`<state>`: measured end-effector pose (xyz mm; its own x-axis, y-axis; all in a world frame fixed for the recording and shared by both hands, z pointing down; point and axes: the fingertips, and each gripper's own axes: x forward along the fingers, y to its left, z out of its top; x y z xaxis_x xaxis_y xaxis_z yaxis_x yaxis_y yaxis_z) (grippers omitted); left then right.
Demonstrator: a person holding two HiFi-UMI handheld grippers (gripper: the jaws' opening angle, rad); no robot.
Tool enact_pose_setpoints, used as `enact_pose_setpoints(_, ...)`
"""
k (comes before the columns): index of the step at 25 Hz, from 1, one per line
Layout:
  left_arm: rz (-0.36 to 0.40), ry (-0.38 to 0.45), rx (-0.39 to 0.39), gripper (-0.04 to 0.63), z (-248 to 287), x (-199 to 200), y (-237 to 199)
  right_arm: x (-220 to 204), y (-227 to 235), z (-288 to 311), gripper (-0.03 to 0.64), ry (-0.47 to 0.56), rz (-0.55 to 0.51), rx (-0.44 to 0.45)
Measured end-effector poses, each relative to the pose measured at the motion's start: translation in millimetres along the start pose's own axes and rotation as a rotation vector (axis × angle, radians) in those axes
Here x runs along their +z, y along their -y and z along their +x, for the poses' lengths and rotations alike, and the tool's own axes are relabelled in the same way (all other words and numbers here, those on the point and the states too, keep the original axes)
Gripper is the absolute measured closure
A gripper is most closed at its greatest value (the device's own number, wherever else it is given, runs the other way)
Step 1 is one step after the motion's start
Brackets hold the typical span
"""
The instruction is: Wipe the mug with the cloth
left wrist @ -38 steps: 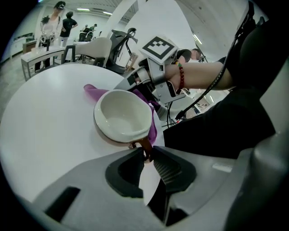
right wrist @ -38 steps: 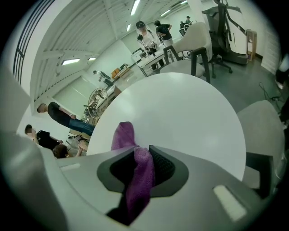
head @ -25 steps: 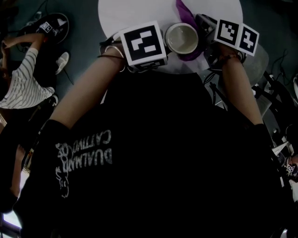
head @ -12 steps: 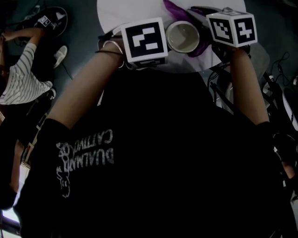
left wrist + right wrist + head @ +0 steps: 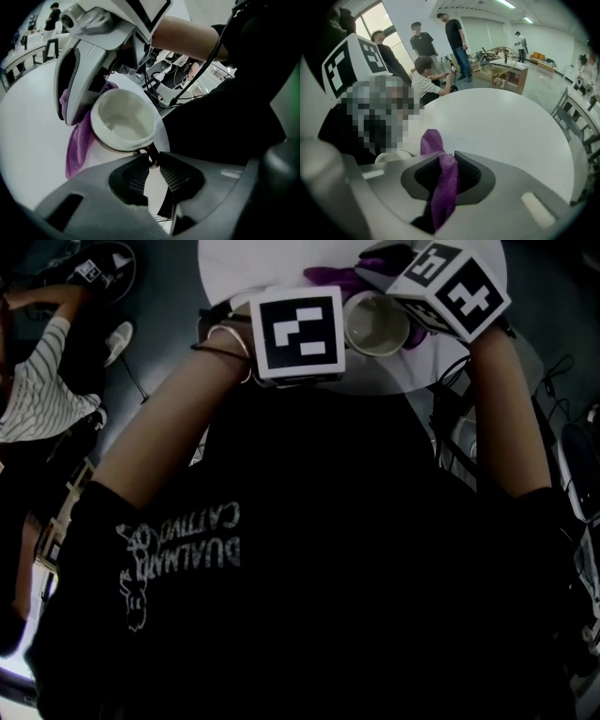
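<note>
A white mug (image 5: 124, 121) stands near the front edge of the round white table (image 5: 244, 268). My left gripper (image 5: 152, 159) is shut on the mug's thin dark handle (image 5: 151, 151), under its marker cube (image 5: 298, 334). My right gripper (image 5: 446, 161) is shut on the purple cloth (image 5: 443, 187), which bunches between its pads. In the left gripper view the right gripper's body (image 5: 77, 75) leans against the mug's far side, and the cloth (image 5: 79, 140) hangs down beside the mug. From the head view, the mug (image 5: 377, 324) sits between the two cubes and the cloth (image 5: 328, 276) shows behind it.
Several people stand (image 5: 457, 37) or crouch (image 5: 426, 82) beyond the table, one in a striped shirt (image 5: 37, 399). A wooden bench with a hoop (image 5: 506, 63) stands farther back. Cables and stands (image 5: 450, 427) hang by the table's right edge.
My right gripper has swung left and tilted over the mug's far side, carrying the cloth from the mug's right to behind it. The left gripper and mug have barely moved.
</note>
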<state>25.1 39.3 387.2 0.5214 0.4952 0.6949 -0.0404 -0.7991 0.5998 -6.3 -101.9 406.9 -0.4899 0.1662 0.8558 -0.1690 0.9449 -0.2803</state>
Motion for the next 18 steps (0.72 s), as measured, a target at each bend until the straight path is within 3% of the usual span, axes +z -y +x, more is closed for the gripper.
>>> enact_pose_setpoints(5, -0.076, 0.084, 0.016, 0.522, -4.9, 0.1, 0.4, 0.0, 3.1, -1.6, 0.549, -0.024, -0.049, 0.017)
enact_pose_setpoints(11, -0.210, 0.174, 0.182, 0.517, -12.2, -10.6, -17.4, -4.3, -2.9, -6.5, 0.551, -0.057, -0.124, 0.066)
enact_pose_setpoints(18, -0.265, 0.251, 0.256, 0.515, -14.0, -12.1, -20.4, -6.0, -10.5, -9.8, 0.557, -0.090, -0.134, 0.131)
